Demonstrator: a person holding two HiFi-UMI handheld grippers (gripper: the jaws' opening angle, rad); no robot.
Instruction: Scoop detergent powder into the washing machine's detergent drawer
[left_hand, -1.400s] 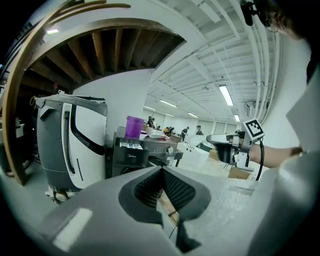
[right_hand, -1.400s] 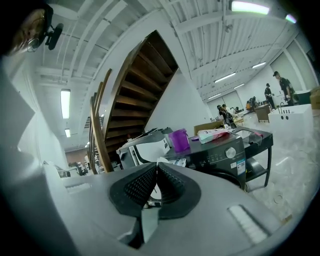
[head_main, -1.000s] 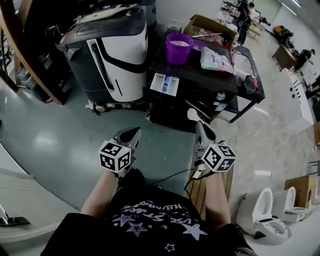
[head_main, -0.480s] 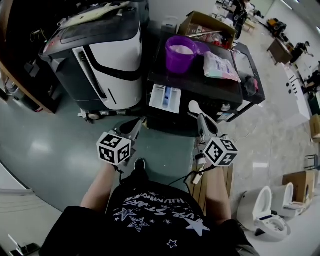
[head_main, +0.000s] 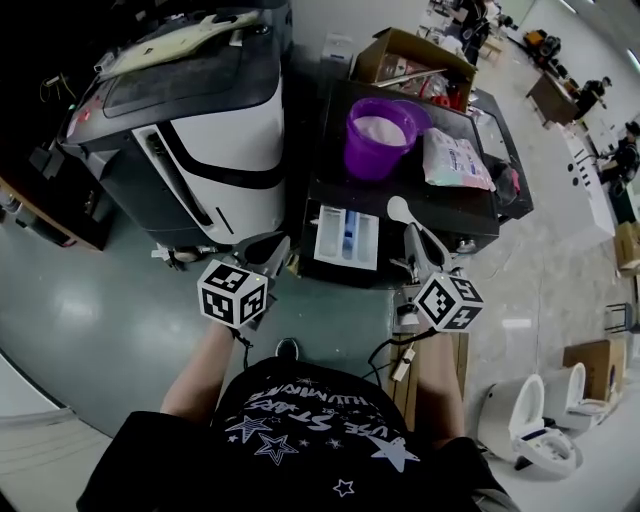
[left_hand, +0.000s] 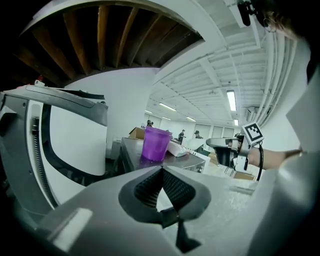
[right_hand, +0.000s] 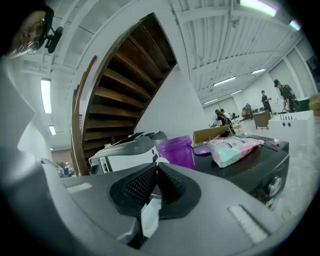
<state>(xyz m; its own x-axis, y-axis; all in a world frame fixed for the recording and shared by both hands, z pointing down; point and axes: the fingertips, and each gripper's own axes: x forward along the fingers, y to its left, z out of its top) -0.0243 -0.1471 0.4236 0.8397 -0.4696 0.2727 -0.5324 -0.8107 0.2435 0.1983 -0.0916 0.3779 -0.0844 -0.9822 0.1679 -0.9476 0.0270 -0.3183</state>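
The black washing machine stands just ahead of me, its white detergent drawer pulled out at the front. On its top sit a purple cup holding white powder and a detergent bag. My right gripper is shut on the handle of a white spoon, whose bowl hovers right of the drawer. The handle shows between the jaws in the right gripper view, with the cup and bag beyond. My left gripper is shut and empty, left of the drawer; its view shows the cup.
A big white-and-black appliance stands left of the washing machine. A cardboard box lies behind the cup. White toilets sit on the floor at lower right, and wooden slats lie by my right arm. People stand far back.
I have stepped closer to the washing machine. Both grippers now reach the drawer's front, with the spoon level with the drawer; they stay shut.
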